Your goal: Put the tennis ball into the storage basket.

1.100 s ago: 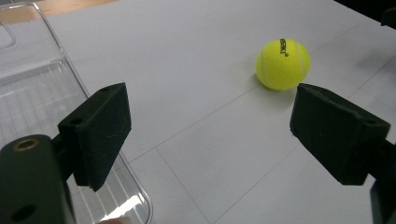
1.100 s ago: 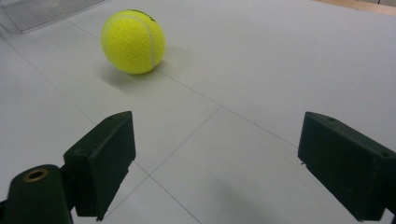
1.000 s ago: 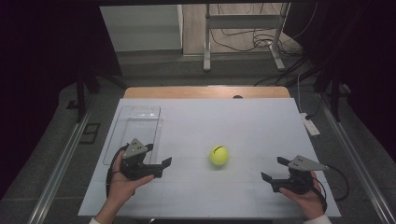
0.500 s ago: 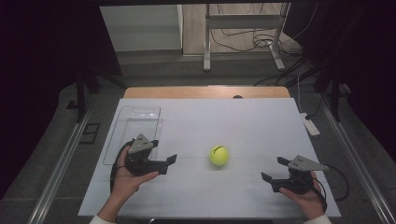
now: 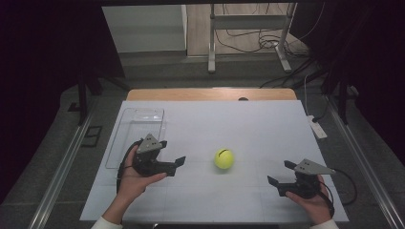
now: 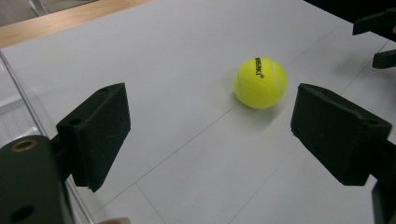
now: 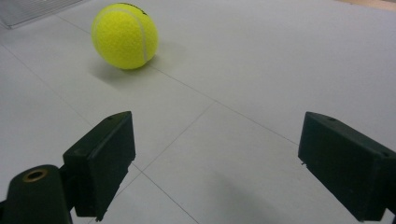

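A yellow tennis ball [image 5: 224,159] lies on the white table top [image 5: 229,119], near the middle. To its left, a hand holds my left gripper [image 5: 173,151] open and empty, jaws pointing toward the ball and a short gap away from it. In the left gripper view the ball [image 6: 260,82] sits ahead and slightly right of the open gripper [image 6: 212,126]. My right gripper [image 5: 280,172] rests low at the front right, open and empty. In the right gripper view the ball [image 7: 124,36] is far off to the upper left of the open gripper [image 7: 219,163].
A clear plastic tray [image 5: 136,136] lies along the table's left side, just behind the left hand; its corner [image 7: 32,9] shows past the ball. A white power strip [image 5: 317,128] sits off the right edge. The right gripper's jaws [image 6: 376,32] appear beyond the ball.
The left gripper has moved forward and a little to the right, nearer the ball. The ball and the right gripper have stayed in place.
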Available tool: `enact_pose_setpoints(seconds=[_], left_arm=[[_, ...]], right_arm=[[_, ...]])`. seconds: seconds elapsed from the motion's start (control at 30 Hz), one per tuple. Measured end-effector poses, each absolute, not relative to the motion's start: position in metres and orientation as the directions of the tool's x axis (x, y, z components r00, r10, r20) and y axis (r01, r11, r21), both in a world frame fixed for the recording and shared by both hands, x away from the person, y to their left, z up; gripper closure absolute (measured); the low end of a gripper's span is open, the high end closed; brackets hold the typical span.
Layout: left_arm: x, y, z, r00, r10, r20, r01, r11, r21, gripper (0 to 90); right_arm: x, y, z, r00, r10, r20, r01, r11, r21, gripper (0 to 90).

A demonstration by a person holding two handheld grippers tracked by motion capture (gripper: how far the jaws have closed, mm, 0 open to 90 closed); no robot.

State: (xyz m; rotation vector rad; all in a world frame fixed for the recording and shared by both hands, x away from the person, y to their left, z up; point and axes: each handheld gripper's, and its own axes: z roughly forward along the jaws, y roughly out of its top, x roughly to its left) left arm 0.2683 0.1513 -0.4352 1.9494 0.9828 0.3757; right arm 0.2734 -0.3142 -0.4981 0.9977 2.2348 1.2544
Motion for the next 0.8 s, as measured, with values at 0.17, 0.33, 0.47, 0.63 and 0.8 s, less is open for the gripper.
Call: enact_pose_setpoints(seconds=[0.17,0.33,0.47,0.63,0.8], left_arm=[[0.273,0.146,-0.434,0.644,0.757,-0.113,0.489,-0.294,0.821,12.9],[0.277,0.141,-0.433,0.652,0.75,-0.114,0.489,-0.302,0.818,12.9],[0.28,0.138,-0.432,0.656,0.746,-0.112,0.489,-0.307,0.817,12.9],[0.283,0.133,-0.431,0.664,0.74,-0.109,0.485,-0.315,0.816,12.7],[0.287,0.126,-0.428,0.682,0.723,-0.111,0.478,-0.326,0.816,12.5]], right_arm=[[0.274,-0.315,-0.499,-0.67,0.742,0.008,0.395,0.347,0.85,11.6],[0.274,-0.315,-0.499,-0.671,0.742,0.007,0.395,0.349,0.85,11.6],[0.274,-0.315,-0.499,-0.67,0.742,0.007,0.396,0.349,0.849,11.6],[0.274,-0.315,-0.499,-0.671,0.741,0.008,0.396,0.35,0.849,11.6],[0.275,-0.314,-0.499,-0.672,0.741,0.005,0.396,0.354,0.847,11.6]])
